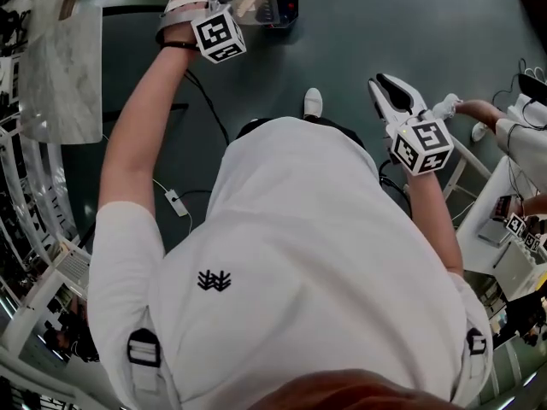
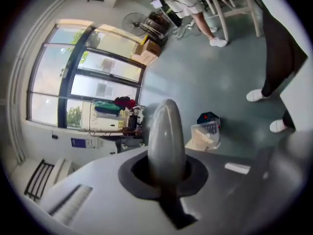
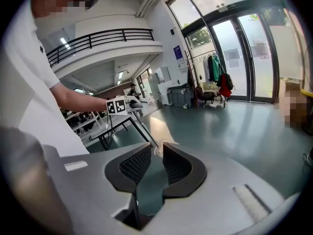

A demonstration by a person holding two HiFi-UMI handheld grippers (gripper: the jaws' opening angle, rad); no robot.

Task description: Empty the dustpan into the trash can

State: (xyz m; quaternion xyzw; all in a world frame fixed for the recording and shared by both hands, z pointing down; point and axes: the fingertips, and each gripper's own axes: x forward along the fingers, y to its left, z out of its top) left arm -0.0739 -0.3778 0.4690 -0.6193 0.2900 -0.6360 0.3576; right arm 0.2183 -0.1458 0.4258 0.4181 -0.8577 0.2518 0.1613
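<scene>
My left gripper (image 1: 232, 5) is stretched out ahead at the top of the head view. In the right gripper view, the left gripper (image 3: 128, 103) is closed on a thin rod, the dustpan handle (image 3: 143, 128), which slopes down to a tan pan (image 3: 159, 131). Its jaws stand pressed together as one grey shape (image 2: 166, 131) in its own view. A small clear bin (image 2: 205, 135) holding something tan stands on the floor just beyond it, the same clear bin (image 1: 261, 8) lying by the jaws. My right gripper (image 3: 156, 151) is open and holds nothing; it (image 1: 386, 92) hangs at my right side.
A black device with a red dot (image 2: 209, 117) sits behind the bin. Cables (image 1: 205, 109) trail over the green floor. A marble-topped table (image 1: 60, 75) is at the left. Another person (image 1: 487, 114) sits at a white table (image 1: 504, 220) on the right; someone's legs (image 2: 279, 48) stand close.
</scene>
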